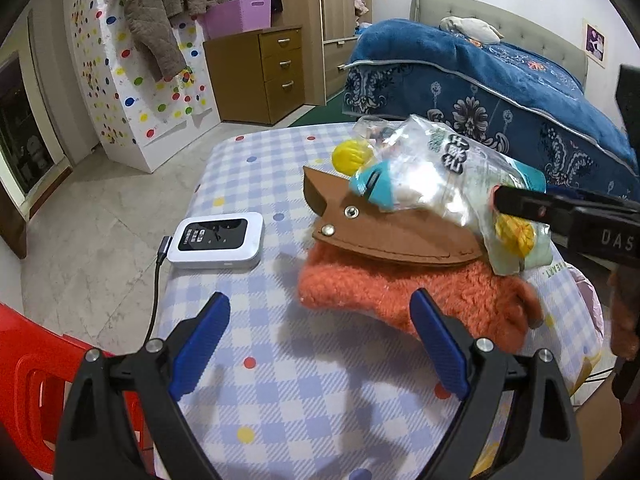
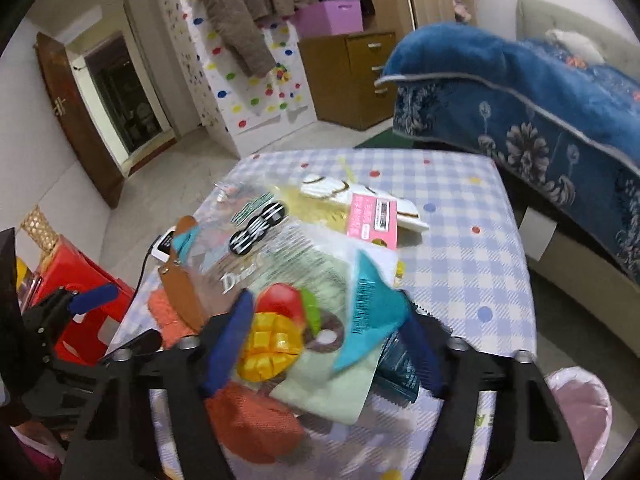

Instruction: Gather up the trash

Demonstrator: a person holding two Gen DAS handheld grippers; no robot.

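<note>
Checkered table: snack bag lengthwise between right claw.

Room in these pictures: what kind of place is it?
Most likely a bedroom in a home: a bed under a blue floral blanket, a wooden drawer cabinet and coats hanging behind a small table with a checked cloth.

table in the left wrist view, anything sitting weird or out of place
Yes. A brown sheath lies on an orange fuzzy cloth, and a clear dried-mango snack bag sprawls tilted across both rather than flat on the checked table. The right hand-held gripper is at the bag's edge.
</note>
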